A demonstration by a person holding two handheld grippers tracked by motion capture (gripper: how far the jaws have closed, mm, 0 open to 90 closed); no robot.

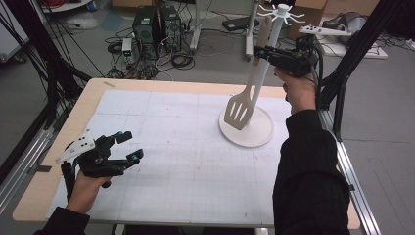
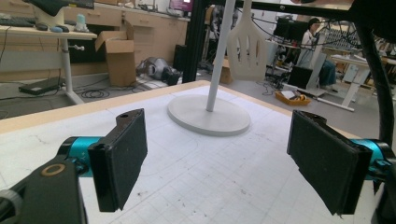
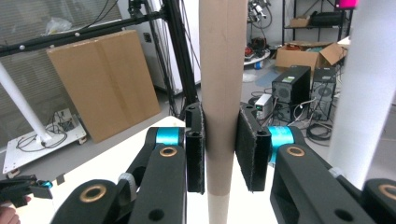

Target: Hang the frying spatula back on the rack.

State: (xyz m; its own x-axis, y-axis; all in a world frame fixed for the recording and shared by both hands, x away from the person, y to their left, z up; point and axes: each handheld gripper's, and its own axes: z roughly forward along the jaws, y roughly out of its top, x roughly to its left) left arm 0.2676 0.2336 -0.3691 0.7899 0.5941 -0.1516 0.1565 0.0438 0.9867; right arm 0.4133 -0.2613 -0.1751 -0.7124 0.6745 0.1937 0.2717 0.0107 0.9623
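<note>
Wooden spatula [image 1: 249, 85] hangs upright beside the white stand's pole [image 1: 268, 54], upper right of frame, handle clamped in the right hand-held gripper [image 1: 258, 52] (left hand-held gripper [image 1: 131, 146] gapes wide, lower left, far off).

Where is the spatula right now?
In the high view the spatula hangs at the table's far right, beside the white stand, its handle clamped in the raised right gripper, its blade just above the stand's base.
</note>
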